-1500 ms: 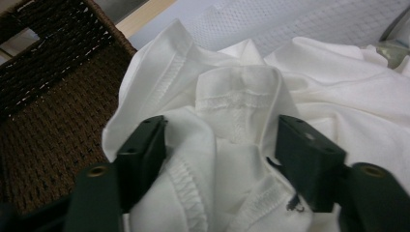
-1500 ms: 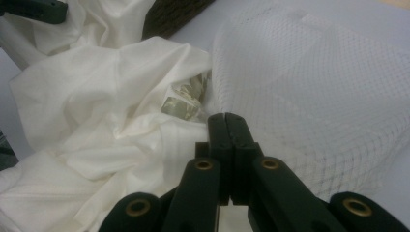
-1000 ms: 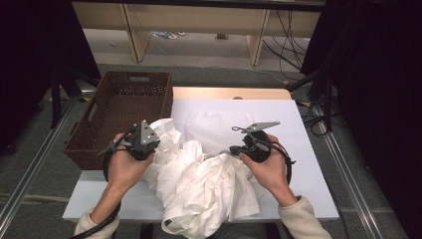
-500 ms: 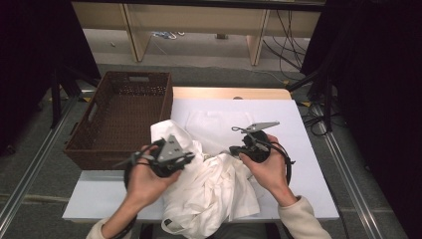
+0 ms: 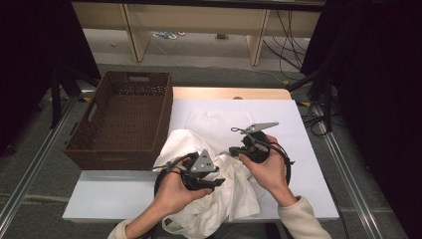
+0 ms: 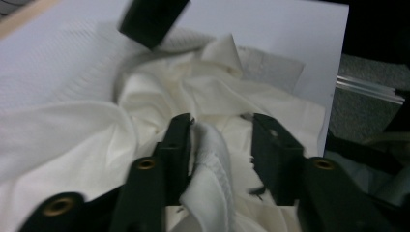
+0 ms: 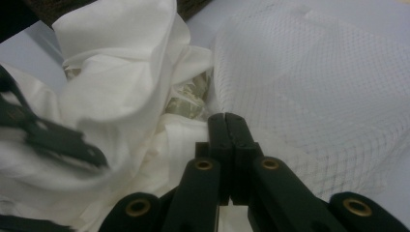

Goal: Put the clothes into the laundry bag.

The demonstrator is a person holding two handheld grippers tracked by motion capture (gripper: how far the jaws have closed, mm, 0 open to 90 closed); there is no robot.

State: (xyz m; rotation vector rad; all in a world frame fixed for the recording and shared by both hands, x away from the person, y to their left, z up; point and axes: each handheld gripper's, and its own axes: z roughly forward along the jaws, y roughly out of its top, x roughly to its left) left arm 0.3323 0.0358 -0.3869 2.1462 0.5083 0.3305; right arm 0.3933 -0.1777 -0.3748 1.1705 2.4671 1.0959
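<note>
Basket [image 5: 122, 119]: brown wicker, left of centre in the high view, its right wall touching the surface's left edge.
Surface [image 5: 308, 164]: white; a bare strip runs along its lower left, and more bare room lies at its right edge.
Left hand-held gripper [image 5: 211, 181]: lower centre, over the cloth's near part; its jaws have just been opening and stand partly apart, a fold of cloth [image 6: 212, 159] between them (lying against the left jaw, clear of the right).
Cloth [image 5: 191, 142]: white, crumpled, mid-frame, spilling over the surface's near edge.
Mesh fabric [image 7: 329, 87]: flat, beyond the cloth.
Right hand-held gripper [image 5: 234, 152]: right of centre, jaws closed tight on a pinch of cloth.
</note>
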